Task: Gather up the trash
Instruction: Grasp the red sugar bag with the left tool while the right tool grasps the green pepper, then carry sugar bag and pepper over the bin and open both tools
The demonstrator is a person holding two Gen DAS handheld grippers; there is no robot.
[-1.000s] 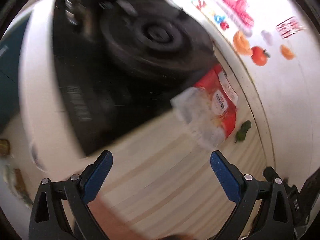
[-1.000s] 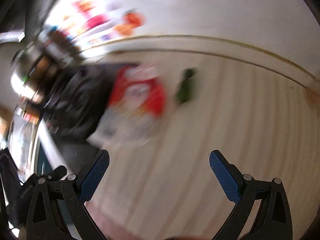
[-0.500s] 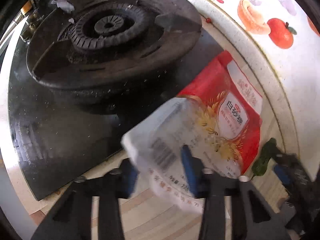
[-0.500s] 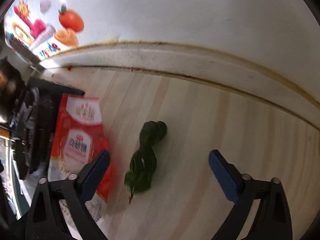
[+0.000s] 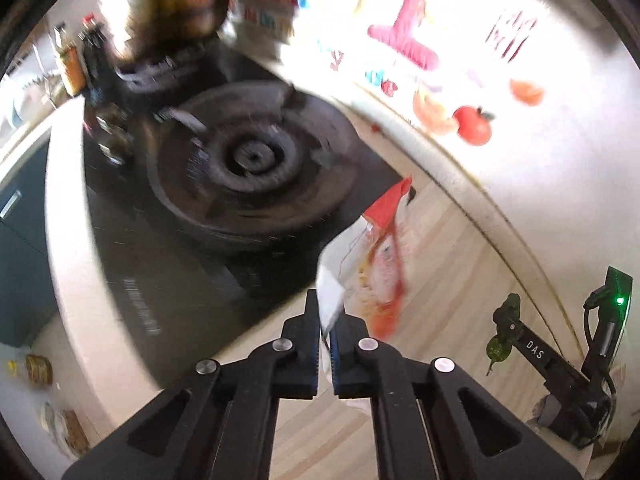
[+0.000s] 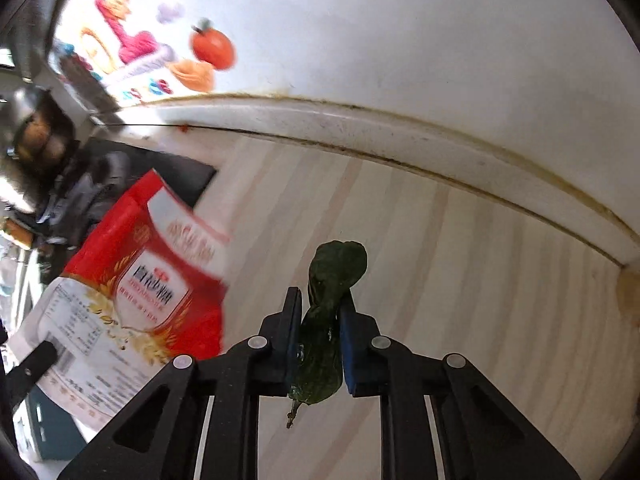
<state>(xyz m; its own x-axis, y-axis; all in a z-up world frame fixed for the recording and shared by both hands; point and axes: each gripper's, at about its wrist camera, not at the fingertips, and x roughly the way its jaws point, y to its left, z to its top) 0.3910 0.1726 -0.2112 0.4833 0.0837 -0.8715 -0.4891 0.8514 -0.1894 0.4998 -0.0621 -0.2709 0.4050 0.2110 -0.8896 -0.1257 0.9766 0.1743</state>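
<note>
A red-and-white food bag (image 5: 380,256) hangs lifted over the counter, its white end pinched in my left gripper (image 5: 326,320), which is shut on it. The right wrist view shows the same bag (image 6: 140,280) at the left. A wilted dark green pepper (image 6: 332,280) lies on the pale wood-pattern counter (image 6: 480,320). My right gripper (image 6: 320,320) straddles it, its jaws closing, and both pads touch the pepper's sides. In the left wrist view the right gripper (image 5: 516,332) and the pepper (image 5: 498,348) appear at the far right.
A black gas burner (image 5: 248,160) sits on a dark glass cooktop (image 5: 168,280) left of the bag, with a metal pot (image 5: 172,4) and bottles behind. A white wall with fruit stickers (image 6: 212,48) and a grimy backsplash edge (image 6: 400,144) bound the counter's far side.
My left gripper closed on the bag's white end and lifted it off the counter. My right gripper came down over the green pepper and its jaws narrowed onto it.
</note>
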